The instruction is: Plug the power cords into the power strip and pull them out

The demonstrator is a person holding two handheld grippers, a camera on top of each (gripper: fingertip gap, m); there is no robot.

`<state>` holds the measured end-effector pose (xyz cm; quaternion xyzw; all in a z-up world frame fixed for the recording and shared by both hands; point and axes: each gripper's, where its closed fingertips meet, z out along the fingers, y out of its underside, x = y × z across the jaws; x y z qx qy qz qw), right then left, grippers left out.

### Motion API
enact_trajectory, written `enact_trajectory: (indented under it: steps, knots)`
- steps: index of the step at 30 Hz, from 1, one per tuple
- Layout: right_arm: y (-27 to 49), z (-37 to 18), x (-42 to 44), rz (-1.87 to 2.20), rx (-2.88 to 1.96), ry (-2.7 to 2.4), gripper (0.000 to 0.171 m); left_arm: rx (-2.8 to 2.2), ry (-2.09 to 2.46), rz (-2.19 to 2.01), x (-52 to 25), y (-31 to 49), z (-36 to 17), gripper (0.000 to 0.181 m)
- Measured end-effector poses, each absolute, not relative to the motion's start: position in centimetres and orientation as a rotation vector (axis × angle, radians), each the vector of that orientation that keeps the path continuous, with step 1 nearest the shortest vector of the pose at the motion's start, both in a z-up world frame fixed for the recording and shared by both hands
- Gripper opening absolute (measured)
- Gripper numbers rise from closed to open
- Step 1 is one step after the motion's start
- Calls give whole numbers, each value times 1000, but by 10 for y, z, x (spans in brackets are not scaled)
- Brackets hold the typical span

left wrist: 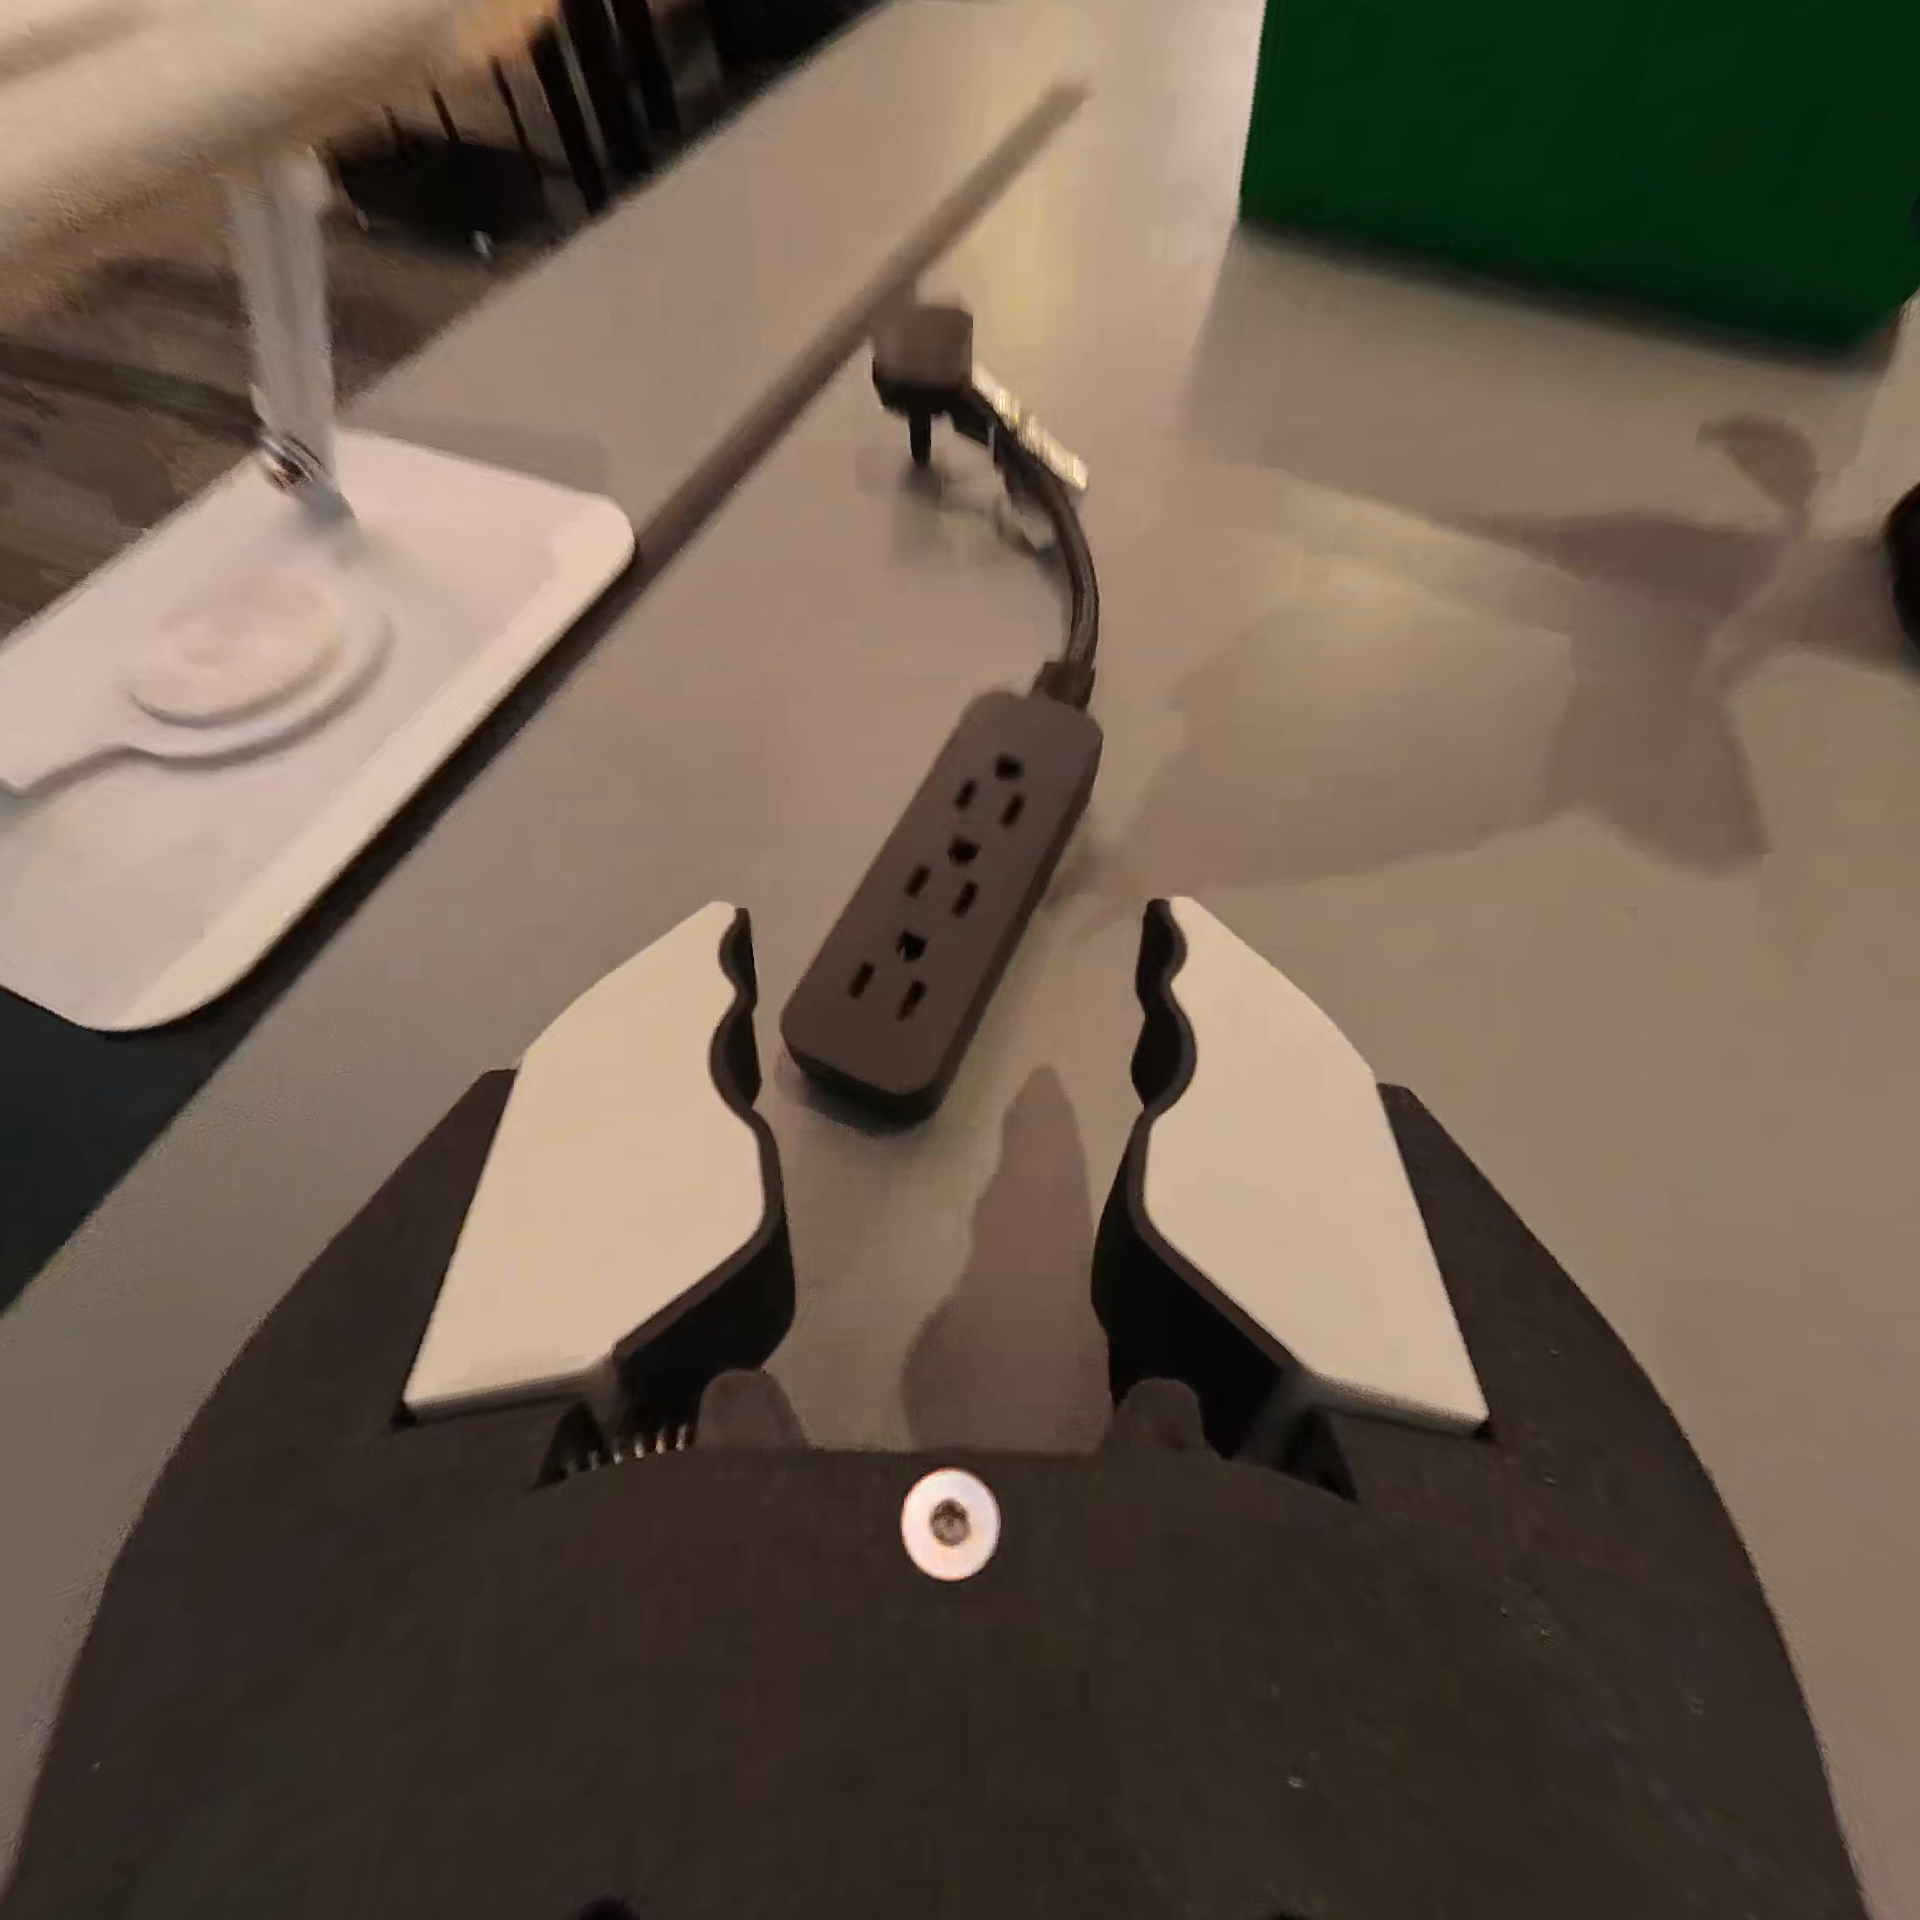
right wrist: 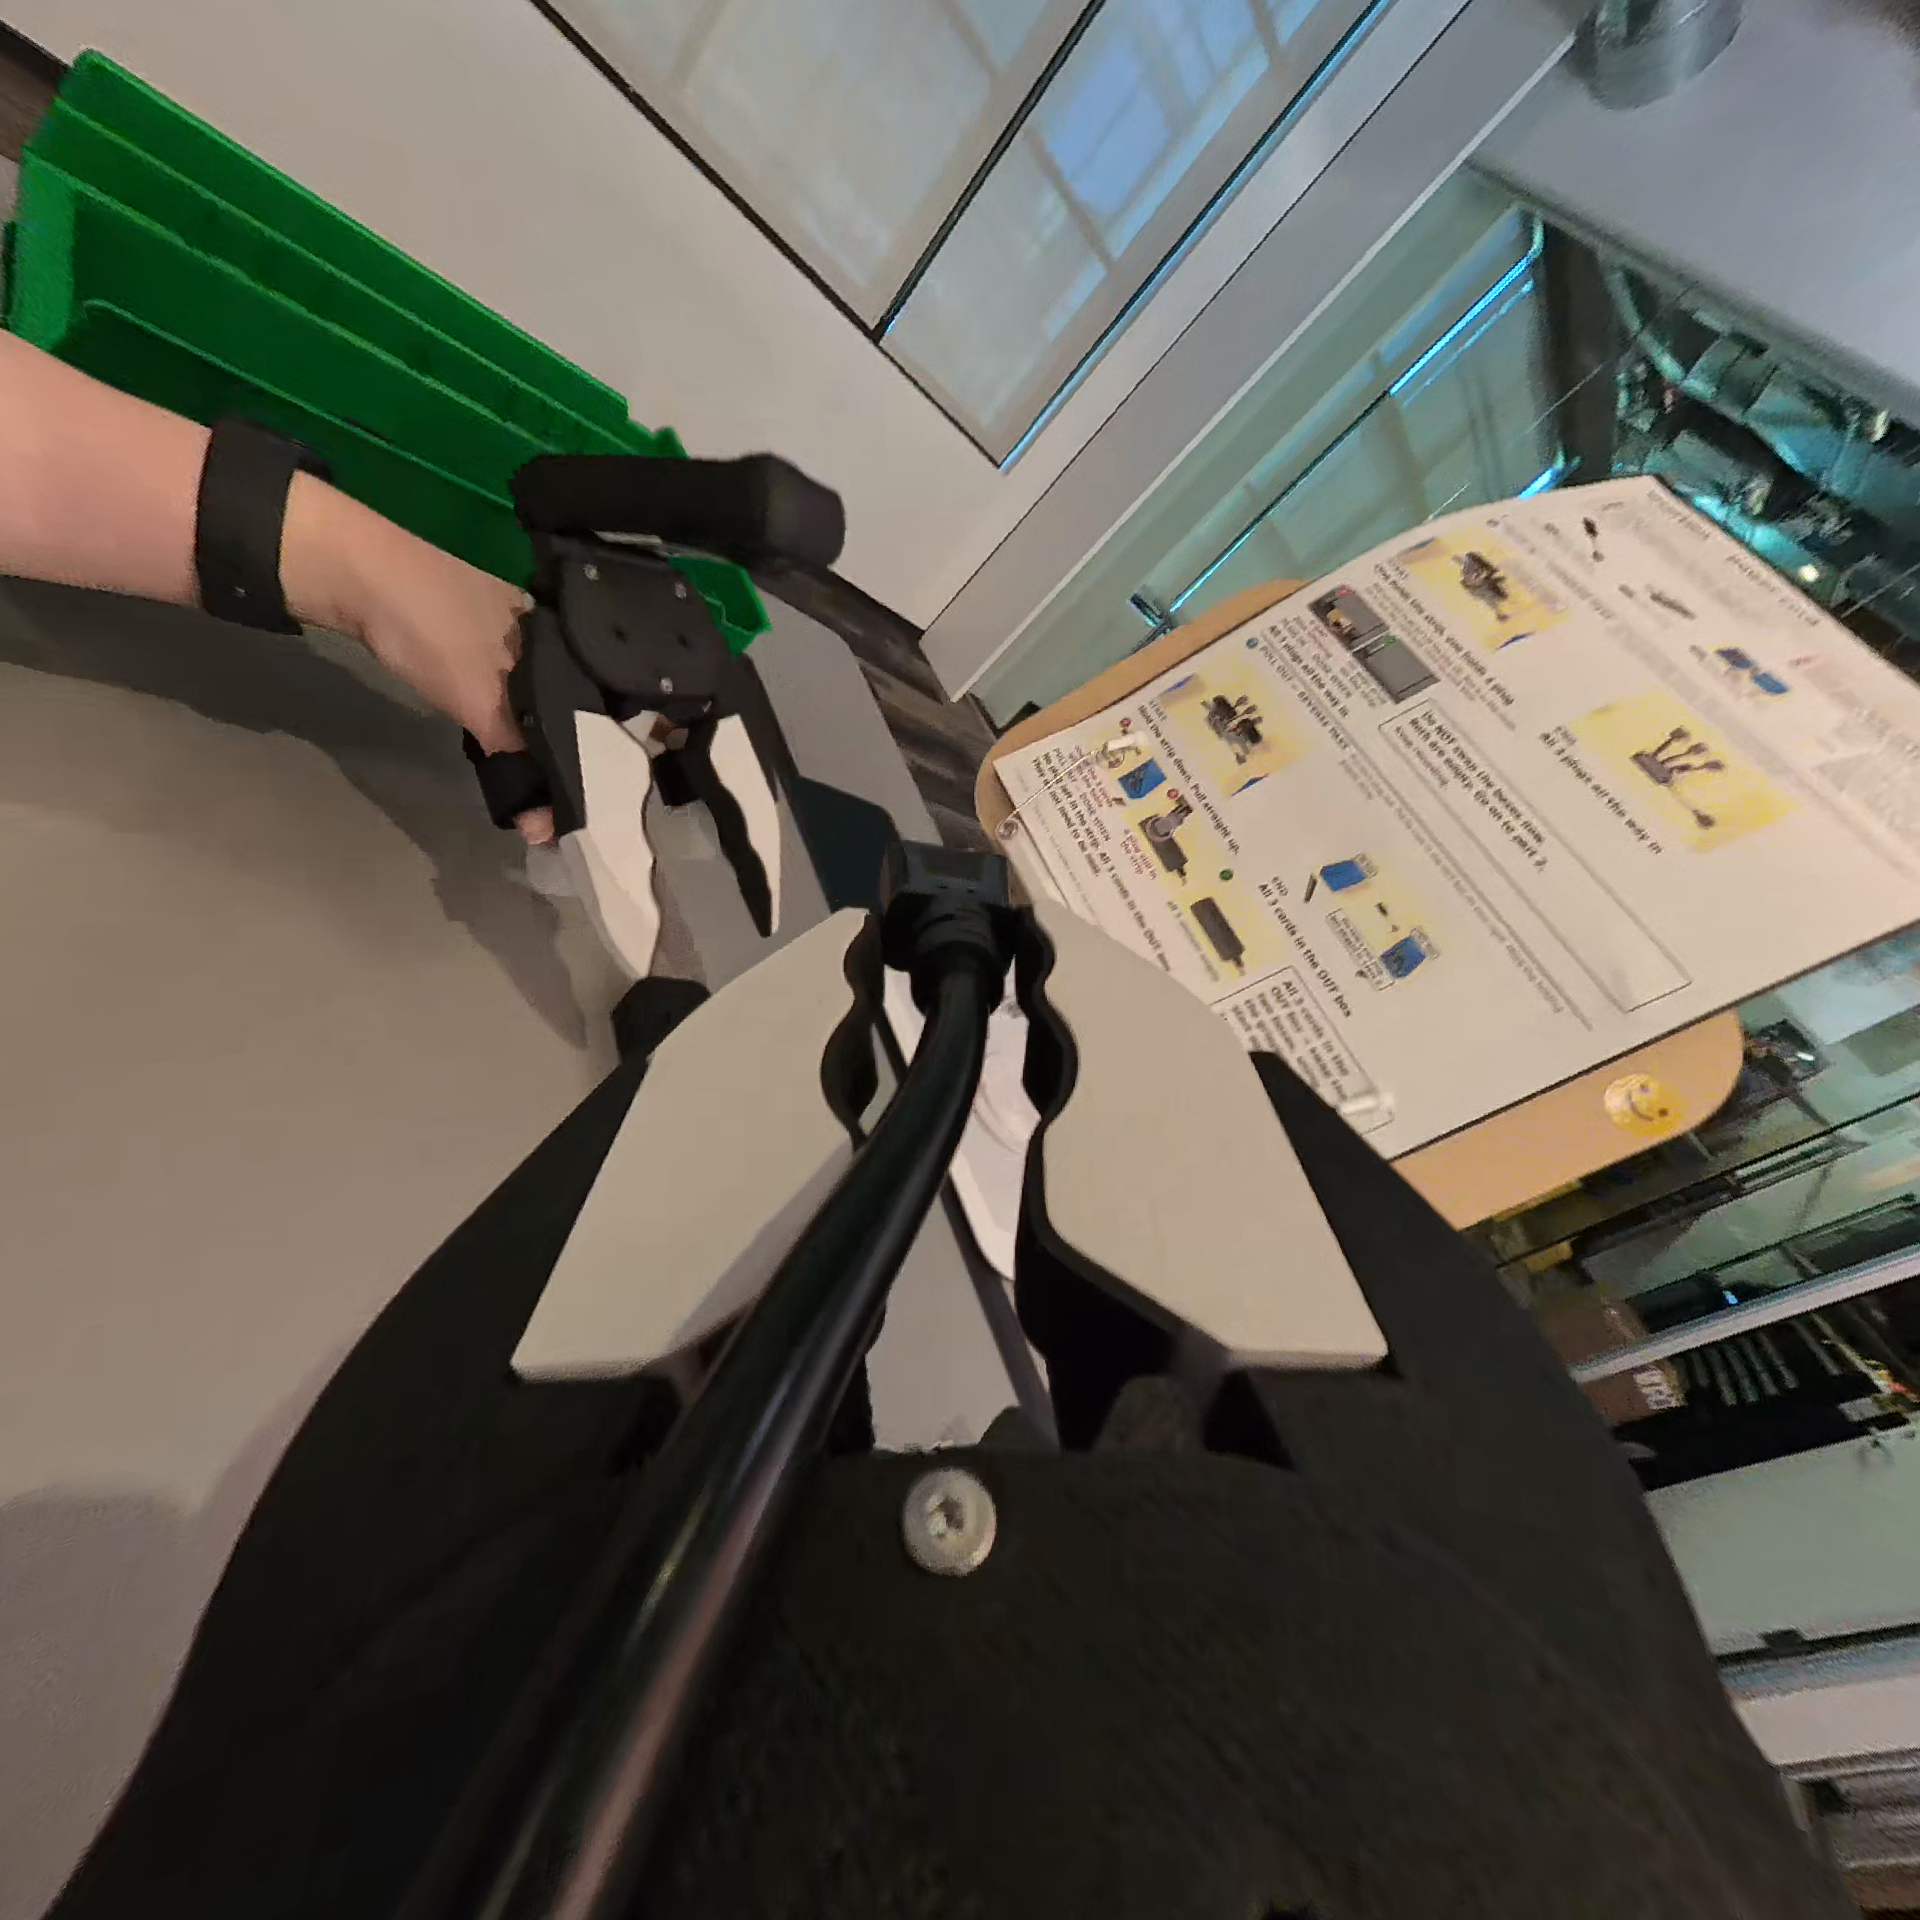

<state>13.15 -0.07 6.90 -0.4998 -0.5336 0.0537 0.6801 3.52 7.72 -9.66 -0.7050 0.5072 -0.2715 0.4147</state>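
The right gripper [right wrist: 943, 940] is clenched on a black power cord [right wrist: 904, 1132] just behind its plug [right wrist: 940, 878], whose prongs are hidden. The left gripper [left wrist: 945, 925] is spread wide and empty, hovering just short of the black power strip [left wrist: 940, 904] lying on the grey table [left wrist: 1351, 1039], all sockets vacant; its blurred own plug [left wrist: 925, 364] lies beyond

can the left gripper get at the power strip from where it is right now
Probably yes. The left gripper is open and empty, and the power strip lies flat on the table just ahead of its fingertips with nothing between them. All its sockets look empty, so no plugs block a grasp across its near end.
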Motion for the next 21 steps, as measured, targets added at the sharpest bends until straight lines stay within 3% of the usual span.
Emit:
enact_trajectory:
  steps: [8,10,13,21]
  knots:
    - [10,48,136,152,-1203,-1249,25,-1973,1411,-607,33,94,-157,75]
    - [11,40,135,154,-1230,-1274,25,-1958,1407,-623,35,97,-155,71]
    - [14,28,134,170,-1273,-1311,25,-1939,1450,-624,38,97,-156,50]
    - [12,-1,134,202,-1379,-1416,25,-1867,1620,-689,35,64,-157,45]
